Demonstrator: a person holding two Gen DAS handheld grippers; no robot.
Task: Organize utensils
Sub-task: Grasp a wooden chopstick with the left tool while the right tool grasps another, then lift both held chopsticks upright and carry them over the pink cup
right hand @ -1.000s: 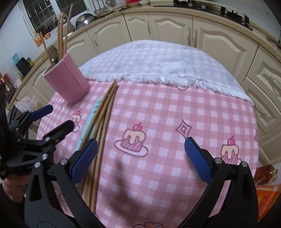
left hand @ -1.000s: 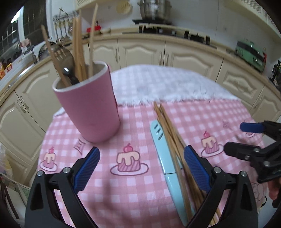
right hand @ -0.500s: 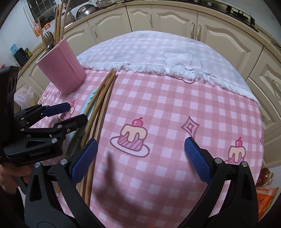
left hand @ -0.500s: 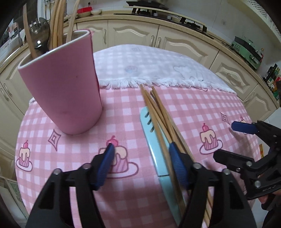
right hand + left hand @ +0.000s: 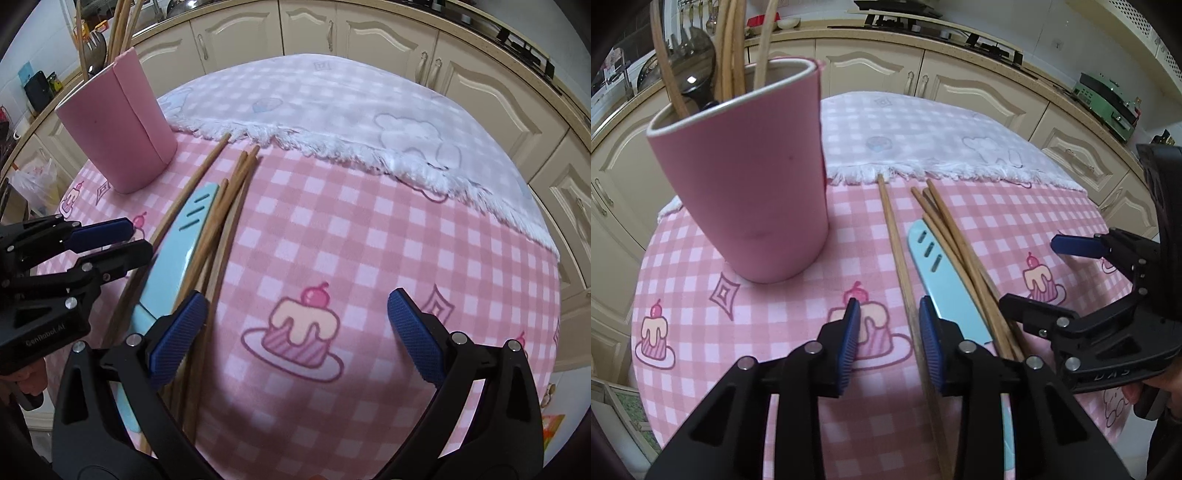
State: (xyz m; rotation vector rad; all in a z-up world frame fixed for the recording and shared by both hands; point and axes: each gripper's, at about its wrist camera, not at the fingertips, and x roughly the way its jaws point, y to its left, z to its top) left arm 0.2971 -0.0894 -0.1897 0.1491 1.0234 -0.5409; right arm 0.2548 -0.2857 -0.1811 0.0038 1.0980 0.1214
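Left wrist view
Left gripper point(image 5: 889, 325): low over the pink checked tablecloth point(image 5: 768, 369); its blue pads point(image 5: 849, 339) stand a narrow gap apart, and one chopstick point(image 5: 899, 254) runs between them, close along the right-hand pad. Whether the pads press on it cannot be told.
Single chopstick: lies on the cloth apart from the others, between the pink cup point(image 5: 750, 184) and the light-blue knife point(image 5: 942, 280); its far tip reaches the fringe of the white checked cloth point(image 5: 923, 136).
Chopstick bundle point(image 5: 960, 243): several sticks lying just right of the knife, partly crossing its edge.
Pink cup: upright at left on the tablecloth — it holds wooden chopsticks and a dark metal utensil.
Right gripper point(image 5: 1027, 273): seen at the right edge, fingers well apart, nothing between them.

Right wrist view
Right gripper point(image 5: 295, 317): jaws spread wide above a printed cake motif, gripping nothing; its left pad point(image 5: 177, 332) is over the near part of the bundle point(image 5: 221, 229).
Light-blue knife point(image 5: 177, 251): flat on the cloth, slotted blade pointing toward the cup point(image 5: 122, 125).
Left gripper point(image 5: 136, 236): at left, fingers nearly together beside the knife — the single chopstick point(image 5: 199, 177) leads toward them.
Background: cream kitchen cabinets point(image 5: 369, 33) curve behind the table.
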